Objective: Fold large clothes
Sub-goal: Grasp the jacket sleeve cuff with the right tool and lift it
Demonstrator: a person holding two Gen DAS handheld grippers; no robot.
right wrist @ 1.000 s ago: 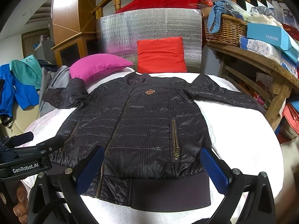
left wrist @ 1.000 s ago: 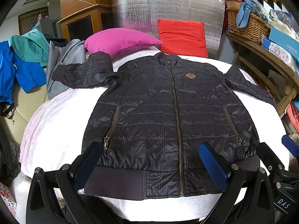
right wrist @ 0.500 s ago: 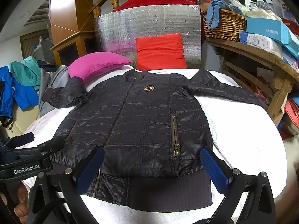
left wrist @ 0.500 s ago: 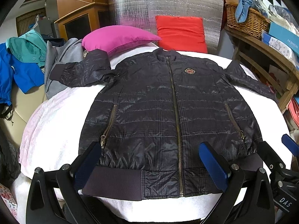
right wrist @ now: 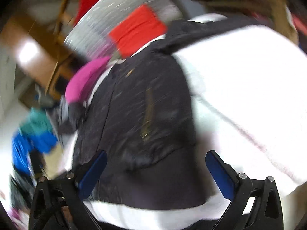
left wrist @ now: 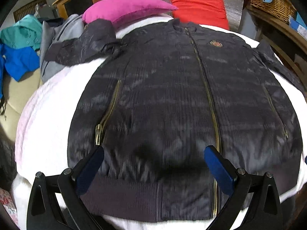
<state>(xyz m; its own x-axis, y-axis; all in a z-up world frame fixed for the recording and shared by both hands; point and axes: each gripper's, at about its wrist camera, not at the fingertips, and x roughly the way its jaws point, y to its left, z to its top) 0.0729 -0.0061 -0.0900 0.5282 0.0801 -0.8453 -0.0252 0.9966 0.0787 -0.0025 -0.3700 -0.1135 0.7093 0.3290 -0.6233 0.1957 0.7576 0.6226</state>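
Left gripper hangs with fingers spread wide over the ribbed hem of the dark jacket, which lies zipped and flat on the white bed cover, while the right gripper, likewise spread, hovers above the hem's right corner in a blurred view.

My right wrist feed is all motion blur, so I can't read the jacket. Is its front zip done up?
Observer: Yes. In the left wrist view the jacket lies front up with its centre zip closed from collar to hem.
Operator: Where are the left jaws?
Observer: The left gripper is open above the jacket's lower edge, near the ribbed hem, and holds nothing.
Operator: And the sleeve by the pink pillow?
Observer: That sleeve is crumpled. Its cuff lies on a grey garment beside the pink pillow.
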